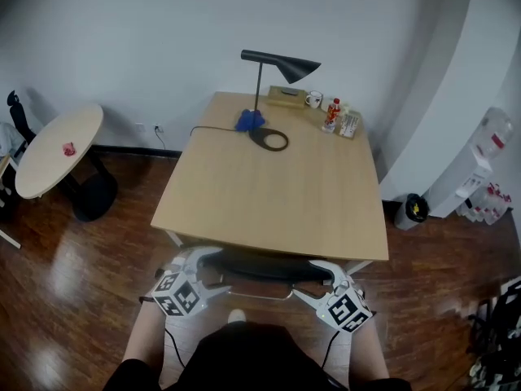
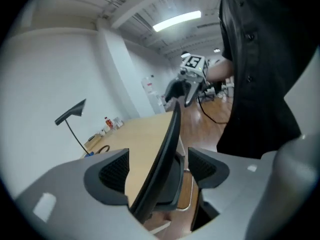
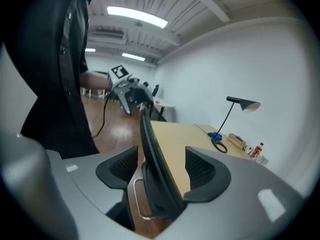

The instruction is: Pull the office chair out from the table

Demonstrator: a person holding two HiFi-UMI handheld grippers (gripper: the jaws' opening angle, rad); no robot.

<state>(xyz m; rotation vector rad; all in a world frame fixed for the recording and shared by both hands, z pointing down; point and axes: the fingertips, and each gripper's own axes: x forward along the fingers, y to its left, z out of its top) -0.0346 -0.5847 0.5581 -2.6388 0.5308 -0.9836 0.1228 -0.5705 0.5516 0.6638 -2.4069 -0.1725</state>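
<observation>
Left claw (image 2: pixel 157 170): released; grey moulded jaws stand wide apart, and the textured black pads (image 2: pixel 114 171) are clear of the backrest edge running between them.
Right claw (image 3: pixel 159 166): released; same build, with one pad on either side of the backrest, neither pressing.
Chair (image 1: pixel 262 265): black, with a thin curved backrest and a smooth rim. It spans from one claw to the other, tucked under the surface's near edge.
Surface (image 1: pixel 269 194): rectangular, pale matte wood, directly ahead of both claws.
Lamp (image 1: pixel 281 65): black, with a cone shade, slim stem and ring base, far ahead of the claws.
Floor (image 1: pixel 73 259): dark glossy boards below the claws.
</observation>
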